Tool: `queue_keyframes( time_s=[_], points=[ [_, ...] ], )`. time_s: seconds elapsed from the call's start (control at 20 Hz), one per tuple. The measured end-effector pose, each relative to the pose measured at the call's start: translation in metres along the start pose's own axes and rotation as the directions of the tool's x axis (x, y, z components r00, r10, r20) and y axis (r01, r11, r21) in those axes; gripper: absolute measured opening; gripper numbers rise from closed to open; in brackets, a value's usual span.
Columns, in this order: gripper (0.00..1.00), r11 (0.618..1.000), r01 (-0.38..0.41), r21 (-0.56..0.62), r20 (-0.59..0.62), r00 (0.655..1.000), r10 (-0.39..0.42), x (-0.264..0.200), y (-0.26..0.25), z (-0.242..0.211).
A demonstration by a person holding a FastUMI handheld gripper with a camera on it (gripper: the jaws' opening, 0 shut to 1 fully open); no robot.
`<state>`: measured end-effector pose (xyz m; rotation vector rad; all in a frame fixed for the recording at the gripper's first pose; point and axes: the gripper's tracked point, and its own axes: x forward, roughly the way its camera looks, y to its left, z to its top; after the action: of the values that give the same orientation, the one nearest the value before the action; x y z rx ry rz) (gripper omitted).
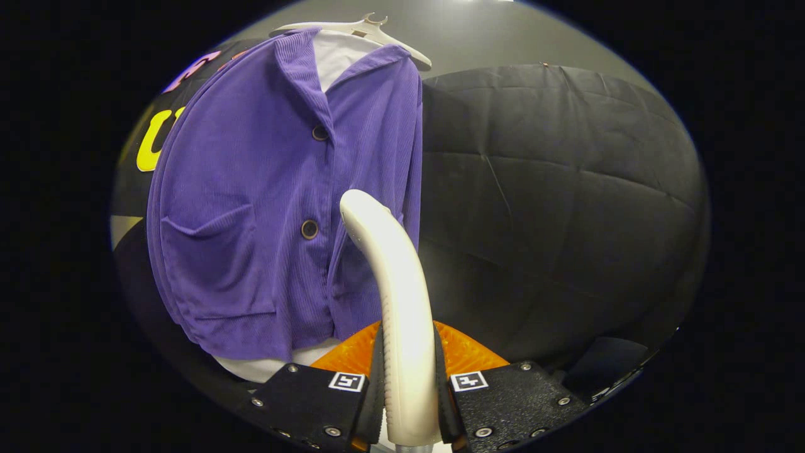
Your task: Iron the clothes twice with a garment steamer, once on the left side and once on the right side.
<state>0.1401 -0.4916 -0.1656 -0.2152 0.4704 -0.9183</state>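
Note:
A purple ribbed button-up garment [251, 207] hangs on a pale hanger [371, 31] over a white backing, ahead and to the left of the fingers. My gripper [409, 384] is shut on the white handle of the garment steamer [396, 283], which rises between the two fingers and curves up toward the garment. The steamer's head end [358, 207] sits close to the right front panel, beside the lower button [309, 229]. Whether it touches the cloth I cannot tell.
The black cloth wall [553, 201] fills the space right of the garment. A grey wall [478, 38] stands above it. A white panel edge [264, 368] shows below the garment's hem.

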Motion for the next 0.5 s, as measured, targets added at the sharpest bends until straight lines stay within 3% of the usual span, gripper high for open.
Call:
queue_keyframes(
  time_s=[0.5],
  points=[
    [0.35,0.998,-0.033,-0.053,-0.119,0.993,0.026,0.001,0.021,-0.078]
  ],
)
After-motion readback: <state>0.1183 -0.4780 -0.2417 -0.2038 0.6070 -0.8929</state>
